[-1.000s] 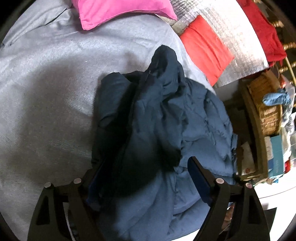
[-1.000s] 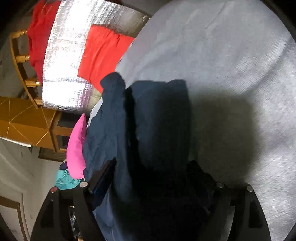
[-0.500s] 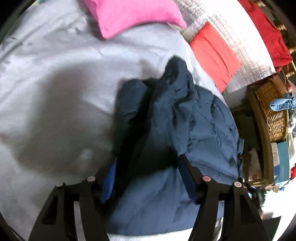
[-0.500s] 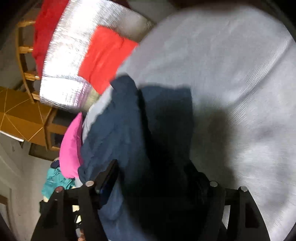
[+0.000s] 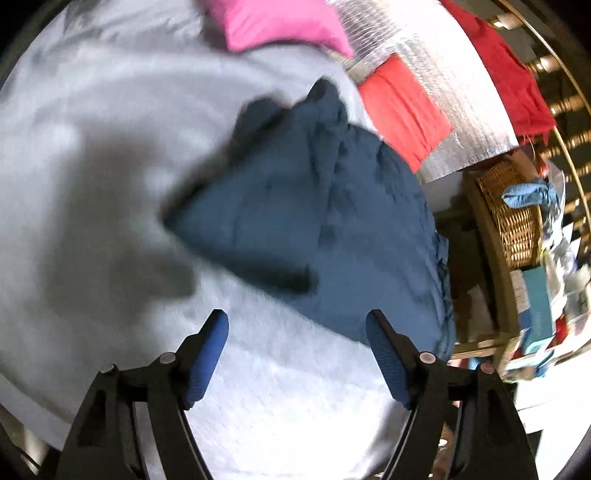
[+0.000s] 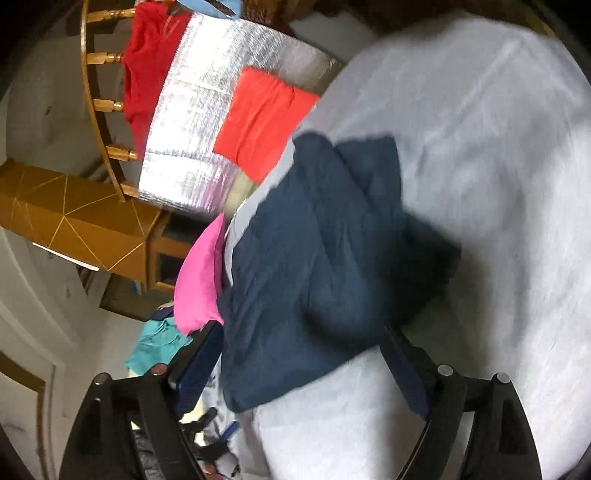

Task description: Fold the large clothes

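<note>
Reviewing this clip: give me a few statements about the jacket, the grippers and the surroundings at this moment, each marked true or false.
1. The navy jacket lies on the grey bed sheet. True.
2. The left gripper is clamped on the jacket. False: its jaws stand open over bare sheet, with no fabric between them.
3. A pink pillow lies beyond the jacket in the left wrist view. True.
4. The wicker basket sits on the bed sheet. False: it stands off the bed, beside it.
5. The right gripper is shut on the jacket. False: its jaws are open; the jacket's near edge lies between them, not pinched.
</note>
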### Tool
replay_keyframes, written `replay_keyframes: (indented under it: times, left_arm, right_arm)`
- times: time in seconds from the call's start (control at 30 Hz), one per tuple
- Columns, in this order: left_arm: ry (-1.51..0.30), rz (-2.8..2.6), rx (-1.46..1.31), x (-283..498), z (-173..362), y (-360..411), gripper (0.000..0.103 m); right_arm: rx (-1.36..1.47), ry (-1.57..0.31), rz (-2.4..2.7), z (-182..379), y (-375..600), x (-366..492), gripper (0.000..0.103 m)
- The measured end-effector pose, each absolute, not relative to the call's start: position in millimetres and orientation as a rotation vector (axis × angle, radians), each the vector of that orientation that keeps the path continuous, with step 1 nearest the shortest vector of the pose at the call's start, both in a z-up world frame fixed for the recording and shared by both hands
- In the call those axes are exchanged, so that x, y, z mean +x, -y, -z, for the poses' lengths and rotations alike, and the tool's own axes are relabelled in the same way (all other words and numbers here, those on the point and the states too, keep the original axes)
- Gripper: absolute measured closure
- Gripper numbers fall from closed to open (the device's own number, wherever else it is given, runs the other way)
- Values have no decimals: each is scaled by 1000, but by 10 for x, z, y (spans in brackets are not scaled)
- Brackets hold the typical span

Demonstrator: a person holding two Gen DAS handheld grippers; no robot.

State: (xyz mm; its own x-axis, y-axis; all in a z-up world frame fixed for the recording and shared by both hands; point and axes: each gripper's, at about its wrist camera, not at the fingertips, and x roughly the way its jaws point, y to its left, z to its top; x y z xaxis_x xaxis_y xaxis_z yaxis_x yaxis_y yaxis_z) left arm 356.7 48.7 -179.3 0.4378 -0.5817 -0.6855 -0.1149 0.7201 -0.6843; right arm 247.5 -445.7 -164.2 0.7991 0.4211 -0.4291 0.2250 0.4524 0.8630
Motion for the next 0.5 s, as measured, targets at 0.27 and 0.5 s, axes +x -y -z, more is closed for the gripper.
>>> replay_keyframes:
  times: [0.27,0.5]
  left_arm:
    - [-1062,245,-871,3804,2035,-351,24]
    - [-1017,209,-1022,4117,2232,-403,22]
  right_arm:
    - [1227,-758,-55,2160,4216,2802,15]
    - [1238,-634,-12,2214,4208,3154,13]
